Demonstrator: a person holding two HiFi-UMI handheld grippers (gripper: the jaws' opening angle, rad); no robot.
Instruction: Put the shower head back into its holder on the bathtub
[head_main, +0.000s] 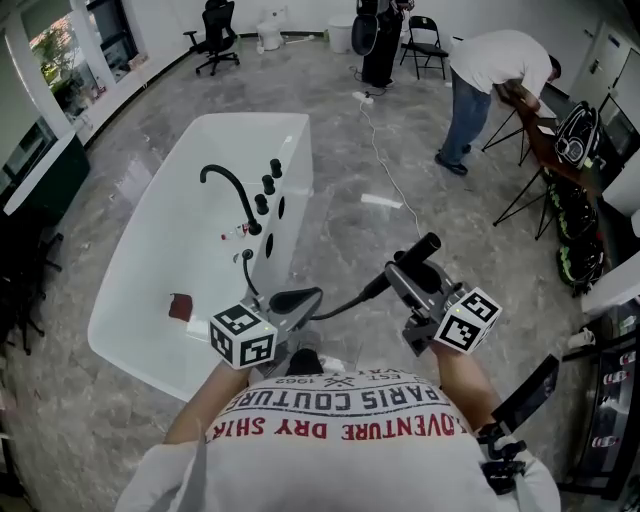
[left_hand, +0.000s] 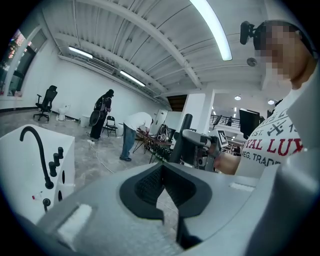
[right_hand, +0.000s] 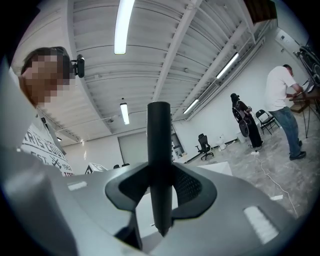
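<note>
Short of the bathtub (head_main: 150, 250), the shower head (right_hand: 159, 150), clamped in the right gripper (right_hand: 160, 187), is best carried level; the left gripper (left_hand: 162, 187) is clenched empty.

T-shirt (head_main: 340, 420), head view, small top line: "EST" and "1963", seen upside down, with a small crossed emblem between them.
T-shirt, head view, dark line: "PARIS COUTURE", upside down.
T-shirt, head view, red line: "…DVENTURE DRY SHIR…", upside down, with both ends cut off by folds.
T-shirt (left_hand: 280, 145), left gripper view, red line: "…YAL LUX", start hidden.
T-shirt, left gripper view, dark line below: "REG. TRADE…", end cut off.
T-shirt (right_hand: 47, 150), right gripper view: "1963" near the edge, the rest too small to read.
Marker cubes on left tool (head_main: 300, 298) and right tool (head_main: 405, 268): black-and-white square patterns, with no letters or digits.
</note>
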